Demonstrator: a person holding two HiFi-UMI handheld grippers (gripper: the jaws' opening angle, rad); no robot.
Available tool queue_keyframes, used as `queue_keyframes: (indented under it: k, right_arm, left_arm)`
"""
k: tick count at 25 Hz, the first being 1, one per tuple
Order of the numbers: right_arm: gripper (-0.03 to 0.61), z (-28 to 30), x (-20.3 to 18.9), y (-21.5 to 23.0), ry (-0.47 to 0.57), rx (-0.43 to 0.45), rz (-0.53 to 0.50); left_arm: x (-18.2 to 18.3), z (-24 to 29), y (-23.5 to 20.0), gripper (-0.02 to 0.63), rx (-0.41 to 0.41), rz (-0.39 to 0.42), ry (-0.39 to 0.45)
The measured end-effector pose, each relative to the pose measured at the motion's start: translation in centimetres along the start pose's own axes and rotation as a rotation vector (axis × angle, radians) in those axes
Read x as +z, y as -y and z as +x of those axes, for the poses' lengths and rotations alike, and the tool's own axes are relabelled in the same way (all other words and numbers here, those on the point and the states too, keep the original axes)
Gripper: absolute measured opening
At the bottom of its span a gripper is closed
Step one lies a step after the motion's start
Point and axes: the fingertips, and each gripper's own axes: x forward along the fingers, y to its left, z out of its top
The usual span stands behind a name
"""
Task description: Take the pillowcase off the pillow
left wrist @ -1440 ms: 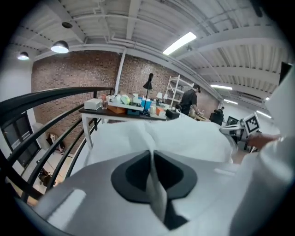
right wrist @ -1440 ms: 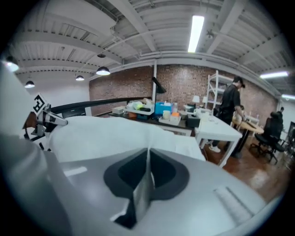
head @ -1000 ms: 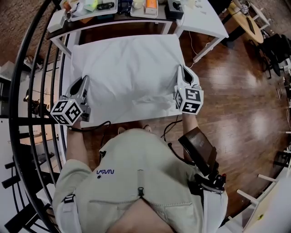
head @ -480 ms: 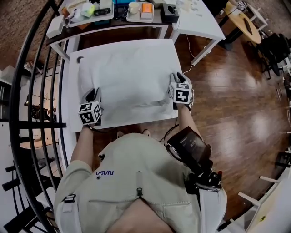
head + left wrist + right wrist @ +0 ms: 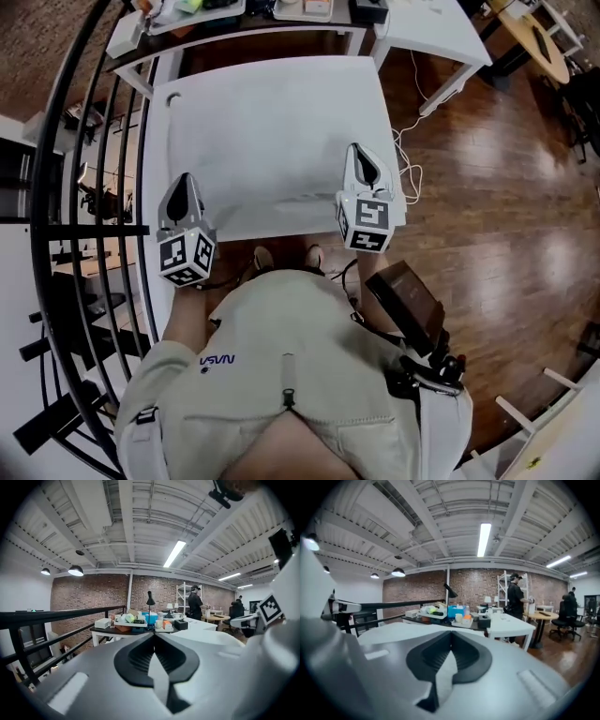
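A white pillow in its white pillowcase (image 5: 272, 131) lies flat on the white table (image 5: 159, 112). My left gripper (image 5: 185, 176) is at the pillow's near left corner, by the table's left edge. My right gripper (image 5: 355, 148) is at the near right corner. Both have just been closing their jaws. In the left gripper view the left gripper (image 5: 153, 634) has a strip of white cloth (image 5: 158, 674) pinched between its black pads. The right gripper (image 5: 451, 633) pinches white cloth (image 5: 444, 674) in the same way. A crease (image 5: 300, 200) runs along the near edge.
A black railing (image 5: 94, 187) curves along the left of the table. Behind it stand a cluttered dark table (image 5: 234, 11) and a white side table (image 5: 431, 37). A cable (image 5: 410, 178) trails on the wood floor. People stand far off (image 5: 516, 597).
Both grippers reached in over the pillow's near edge half a second ago, then drew back toward the person and spread to the near corners. The pillow's near end now lies flatter.
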Motion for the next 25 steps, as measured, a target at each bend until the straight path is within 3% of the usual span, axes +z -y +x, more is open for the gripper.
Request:
queue_keyframes:
  k: [4, 8, 18, 25]
  right_arm:
    - [0.003, -1.0, 2.8, -2.0, 0.095, 0.081, 0.004]
    - [0.003, -2.4, 2.4, -2.6, 0.161, 0.109, 0.014]
    - [0.003, -6.5, 3.4, -2.6, 0.212, 0.035, -0.029]
    - [0.003, -11.6, 3.7, -7.4, 0.19, 0.007, -0.063]
  left_arm:
    - [1.0, -2.2, 4.6, 0.006, -0.021, 0.058, 0.012]
    - [-0.2, -4.1, 7.7, 0.006, -0.048, 0.127, 0.008]
    - [0.9, -4.1, 9.9, 0.006, -0.123, 0.184, 0.071]
    - [1.0, -8.2, 9.1, 0.006, -0.208, 0.197, 0.122]
